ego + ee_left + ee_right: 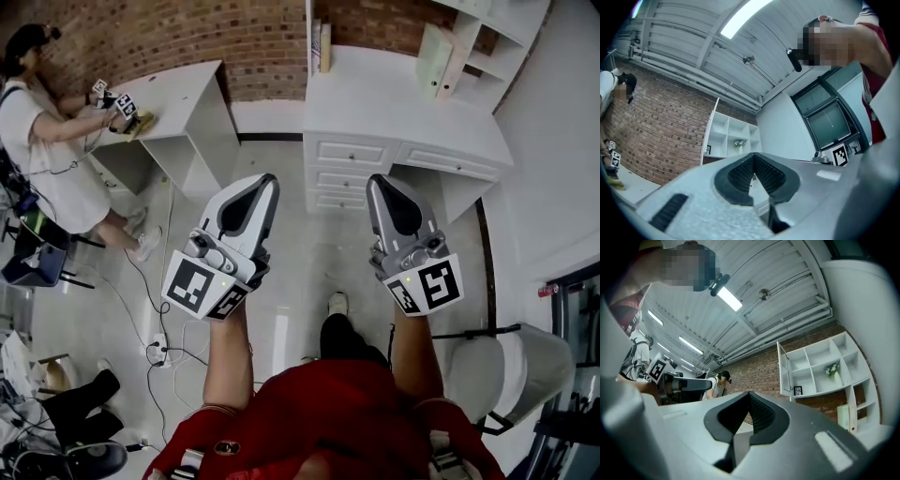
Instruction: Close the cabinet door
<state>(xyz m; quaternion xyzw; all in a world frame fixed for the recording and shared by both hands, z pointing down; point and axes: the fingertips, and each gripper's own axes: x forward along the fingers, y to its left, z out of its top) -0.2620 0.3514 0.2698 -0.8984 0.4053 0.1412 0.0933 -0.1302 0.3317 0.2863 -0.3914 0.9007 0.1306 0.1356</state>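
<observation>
The white shelf cabinet stands on a white desk against the brick wall. Its tall narrow door hangs open at the cabinet's left side. In the left gripper view the same door shows edge-on, and in the head view it is a thin white panel at the top. My left gripper and right gripper are held side by side over the floor, well short of the desk, and point toward it. Both are shut with nothing between the jaws, as the left gripper view and the right gripper view also show.
Drawers fill the desk front ahead of me. Another person works with grippers at a second white desk on the left. Cables and a power strip lie on the floor at left. A white chair stands at my right.
</observation>
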